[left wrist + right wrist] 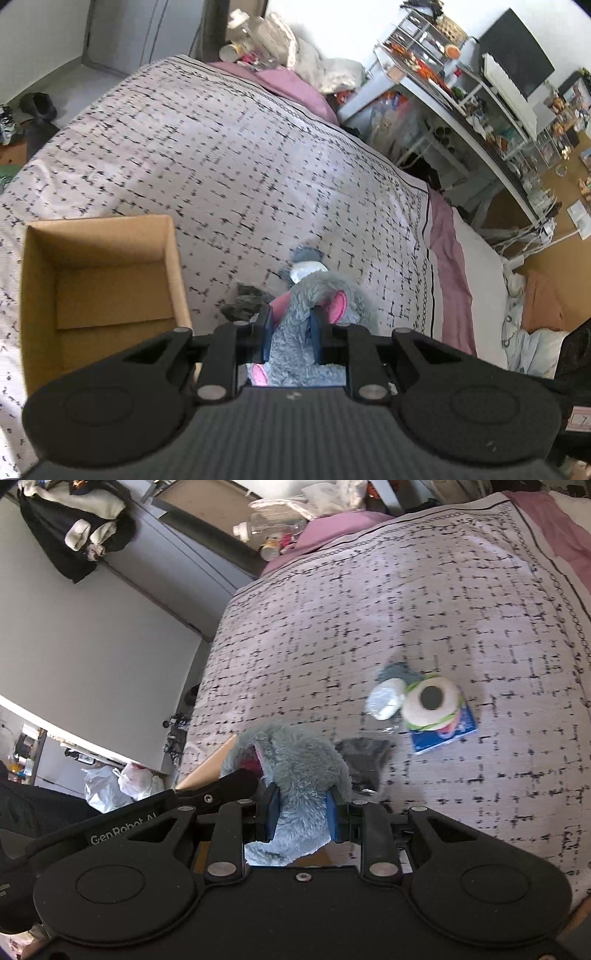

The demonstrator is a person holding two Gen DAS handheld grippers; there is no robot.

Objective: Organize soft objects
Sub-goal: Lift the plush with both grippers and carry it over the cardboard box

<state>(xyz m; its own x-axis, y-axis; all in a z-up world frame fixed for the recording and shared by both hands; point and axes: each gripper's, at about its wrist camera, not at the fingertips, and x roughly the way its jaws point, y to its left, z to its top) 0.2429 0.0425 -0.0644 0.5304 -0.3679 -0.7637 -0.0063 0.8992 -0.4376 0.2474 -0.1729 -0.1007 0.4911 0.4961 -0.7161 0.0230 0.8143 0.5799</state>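
A grey plush toy (314,295) with pink ears is held above the bed by both grippers. My left gripper (291,325) is shut on its furry body. My right gripper (303,812) is shut on another part of the same plush toy (295,760). An open cardboard box (99,291) stands on the bed just left of the left gripper; its corner (207,771) shows in the right wrist view. On the bed lie a green and white one-eyed plush (432,701), a blue packet (443,734) under it, a white bagged item (384,701) and a dark grey cloth (365,760).
The patterned bedspread (221,155) covers the bed. A cluttered white desk (461,110) with a monitor stands to the right. Bottles and clutter (273,531) sit at the head of the bed. Plastic bags (122,782) lie on the floor.
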